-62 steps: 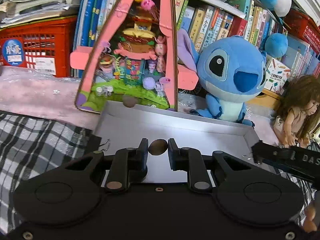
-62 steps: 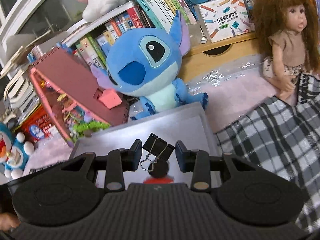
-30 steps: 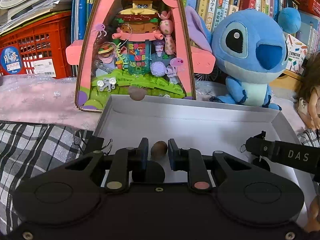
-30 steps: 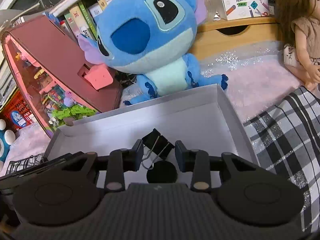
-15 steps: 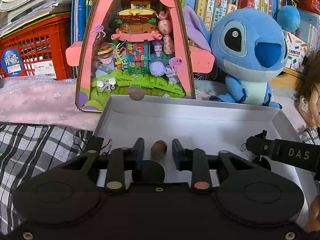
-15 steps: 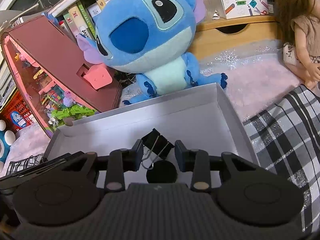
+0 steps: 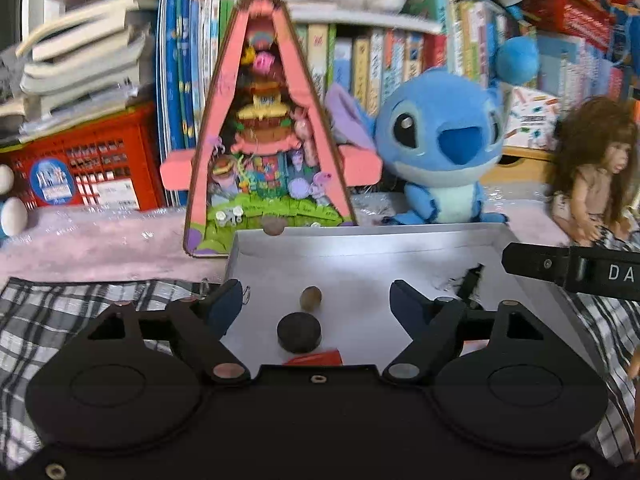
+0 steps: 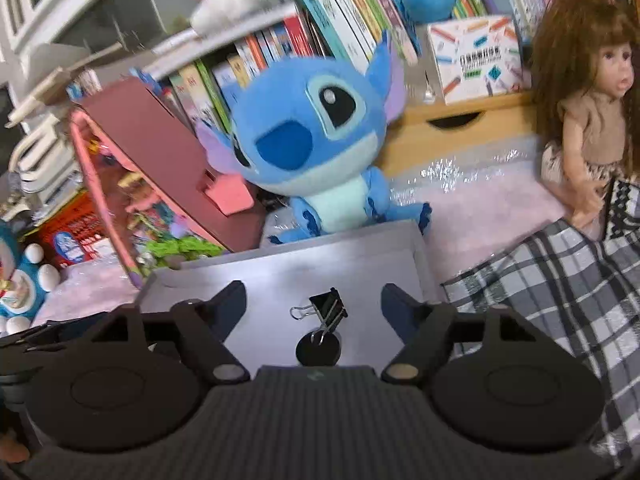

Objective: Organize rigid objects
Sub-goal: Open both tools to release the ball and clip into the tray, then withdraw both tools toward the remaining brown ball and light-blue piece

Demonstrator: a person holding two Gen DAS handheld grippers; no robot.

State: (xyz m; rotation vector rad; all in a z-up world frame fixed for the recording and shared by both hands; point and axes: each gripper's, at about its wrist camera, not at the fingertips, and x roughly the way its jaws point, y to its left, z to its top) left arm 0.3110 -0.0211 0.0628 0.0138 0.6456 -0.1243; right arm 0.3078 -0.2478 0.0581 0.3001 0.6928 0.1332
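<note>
A shallow grey tray [image 7: 360,236] lies on a plaid cloth. My left gripper [image 7: 316,304] hangs over its near part with its jaws opening wide. A small brown pebble [image 7: 310,298] lies loose on the tray floor between the fingers, touching neither. Just nearer sit a black disc [image 7: 299,332] and the edge of a red piece [image 7: 316,358]. My right gripper [image 8: 314,304] is also opening over the tray [image 8: 360,248]. A black binder clip [image 8: 326,308] lies free between its fingers, beside a black disc [image 8: 318,348]. One right finger [image 7: 560,268] shows at the tray's right side.
A blue plush toy [image 7: 440,148] and a pink triangular toy house [image 7: 268,152] stand just behind the tray. Another pebble [image 7: 273,226] rests at its far rim. A doll [image 7: 596,184] sits to the right, a red crate [image 7: 88,164] and books to the back left.
Both grippers went from shut to wide open, letting go of the pebble and the binder clip, which now lie in the tray. Both hands rose and drew back.
</note>
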